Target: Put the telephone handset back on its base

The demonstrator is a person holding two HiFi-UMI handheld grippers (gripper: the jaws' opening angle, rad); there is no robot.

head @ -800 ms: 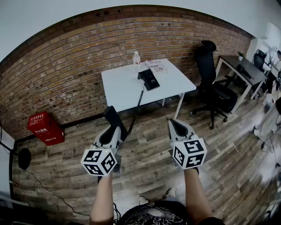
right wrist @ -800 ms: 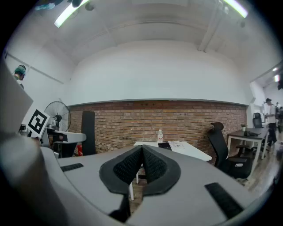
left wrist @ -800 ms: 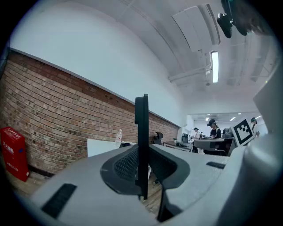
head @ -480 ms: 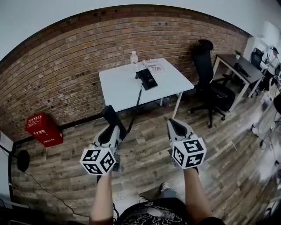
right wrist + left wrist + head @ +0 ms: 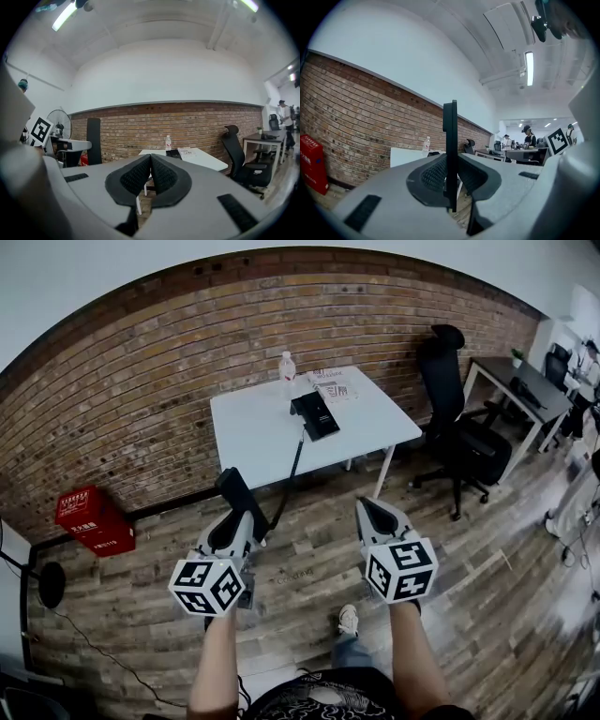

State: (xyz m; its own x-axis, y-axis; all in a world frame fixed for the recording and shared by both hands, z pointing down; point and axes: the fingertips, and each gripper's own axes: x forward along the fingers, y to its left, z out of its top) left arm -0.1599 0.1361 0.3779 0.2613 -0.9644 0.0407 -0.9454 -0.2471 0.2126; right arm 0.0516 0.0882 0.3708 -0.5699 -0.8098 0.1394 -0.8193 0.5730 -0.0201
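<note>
The left gripper [image 5: 244, 524] grips one handset [image 5: 238, 495] in its fingers, lower left; the right gripper [image 5: 151, 169] has fingers closed, empty. One base [image 5: 316, 414] and one bottle [image 5: 288, 369] on the white surface [image 5: 253, 432], upper centre

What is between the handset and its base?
Only the black cord, running from the handset over wood floor to the base on the table. The head view shows it.

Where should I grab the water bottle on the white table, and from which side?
I'd grip the water bottle around its straight middle, jaws level, since it stands upright. Come from the near left over bare table: the brick wall is behind it and the phone base sits at its right front.
</note>
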